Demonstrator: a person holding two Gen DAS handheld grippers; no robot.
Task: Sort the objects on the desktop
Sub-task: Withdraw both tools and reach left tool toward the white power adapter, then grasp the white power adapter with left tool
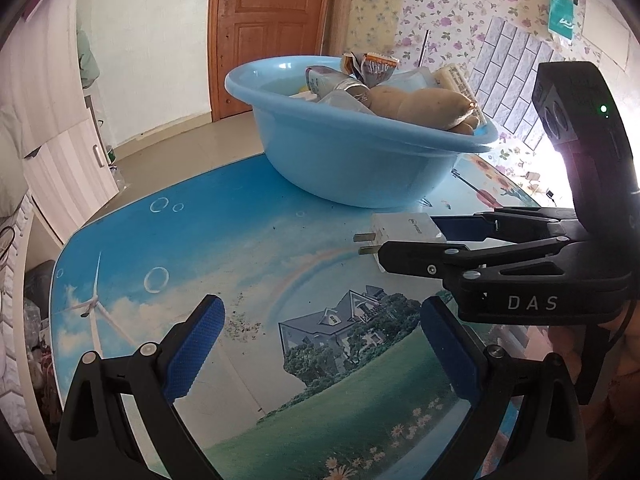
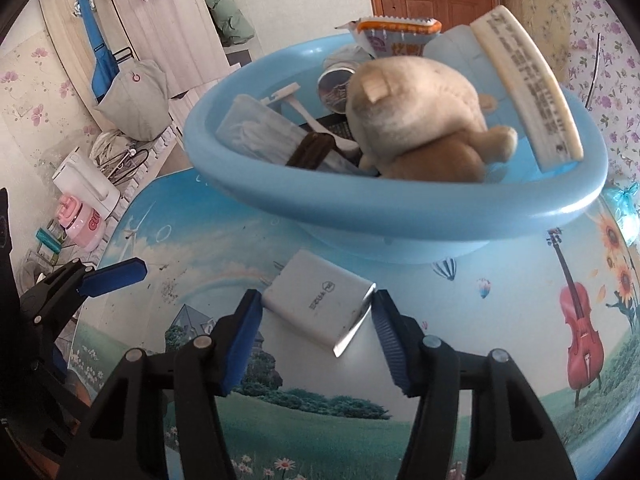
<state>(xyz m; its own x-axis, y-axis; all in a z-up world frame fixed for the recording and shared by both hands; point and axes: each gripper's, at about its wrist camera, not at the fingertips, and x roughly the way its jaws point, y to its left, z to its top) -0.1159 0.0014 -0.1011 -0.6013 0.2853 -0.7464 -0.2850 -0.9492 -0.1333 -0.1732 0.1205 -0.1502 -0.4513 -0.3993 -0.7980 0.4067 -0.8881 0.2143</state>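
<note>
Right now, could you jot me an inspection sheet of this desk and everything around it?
Surface: picture-printed table, dark crumbs near the rainbow.
Job's things: white charger on the table; blue basin holding plush toy, snack packet, comb.
Clutter: nothing seen on the table beyond those.
Grippers: right gripper straddling the charger, pads not clearly clamped; left gripper open, empty.
Cables: nothing seen on the table.
Surroundings: wooden door, floral wallpaper.

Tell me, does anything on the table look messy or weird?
Yes. Dark crumbs are scattered on the picture tabletop. And the blue basin is piled so full that the plush toy and a cream comb poke above its rim.
</note>
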